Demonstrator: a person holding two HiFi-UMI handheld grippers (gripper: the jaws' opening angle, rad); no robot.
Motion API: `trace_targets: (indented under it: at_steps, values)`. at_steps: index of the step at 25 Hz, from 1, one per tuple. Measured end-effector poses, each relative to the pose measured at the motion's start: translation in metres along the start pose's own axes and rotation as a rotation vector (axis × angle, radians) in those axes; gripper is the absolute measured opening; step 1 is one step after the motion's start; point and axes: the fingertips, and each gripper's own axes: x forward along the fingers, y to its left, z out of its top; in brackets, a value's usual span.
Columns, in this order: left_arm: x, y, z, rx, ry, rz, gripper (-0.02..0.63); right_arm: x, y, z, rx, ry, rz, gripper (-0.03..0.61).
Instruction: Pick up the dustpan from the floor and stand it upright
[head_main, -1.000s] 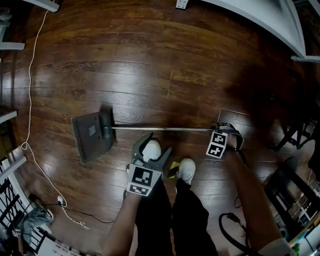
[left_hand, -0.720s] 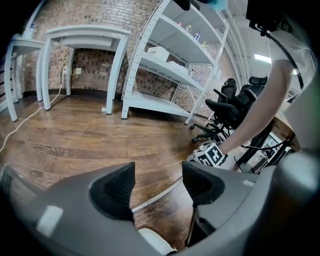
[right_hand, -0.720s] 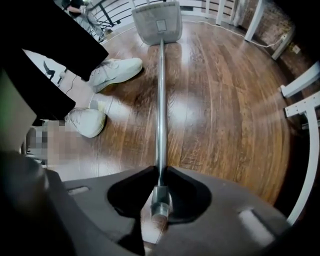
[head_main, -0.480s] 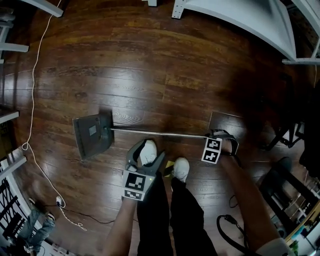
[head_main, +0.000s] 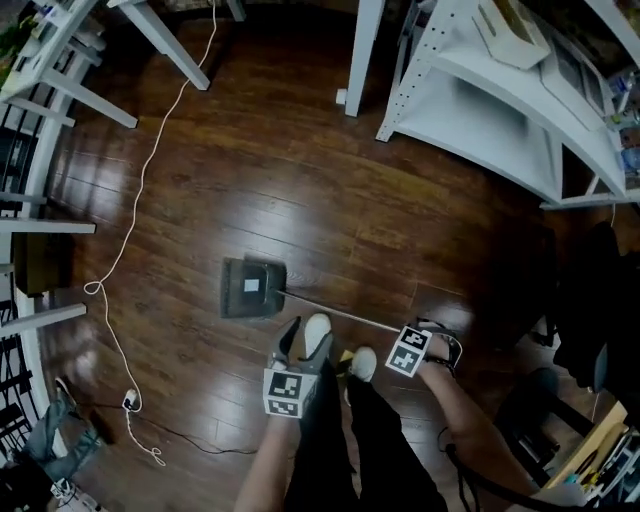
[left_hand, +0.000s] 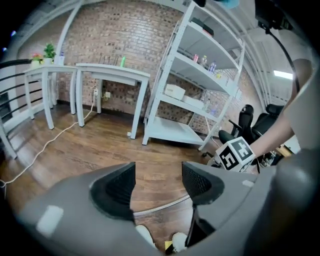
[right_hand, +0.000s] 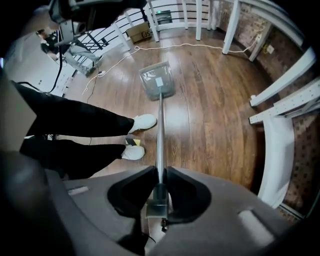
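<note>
Dim head view, soft glare streaking the glossy floor (head_main: 300, 180), strong fisheye bending and dark vignetted corners in every view.

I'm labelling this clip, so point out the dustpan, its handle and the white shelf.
dustpan (head_main: 250, 288), head view, middle of the flat pan.
handle (right_hand: 160, 135), right gripper view, midway along the metal pole.
shelf (left_hand: 172, 131), left gripper view, lowest board.

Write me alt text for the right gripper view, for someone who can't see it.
The right gripper is shut on the metal handle of a dustpan, whose grey pan sits at the far end, down at the wooden floor. To the left stand a person's legs in dark trousers and white shoes.
</note>
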Motion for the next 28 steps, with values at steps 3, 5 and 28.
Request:
trace_targets:
  at_steps: [3,5,28]
  values:
    - [-0.044,0.015,0.040,-0.085,-0.067,0.057,0.307,-0.057,0.002,0.021,-0.003,0.017,-0.027,0.066]
    - [-0.069,0.021,0.058,-0.114,-0.097,0.093,0.307,-0.093,0.000,0.034,-0.004,0.031,-0.039,0.066]
    - [-0.367,0.171,0.019,-0.425,-0.446,0.504,0.282,-0.207,0.124,0.386,-0.452,0.016,-0.291,0.067]
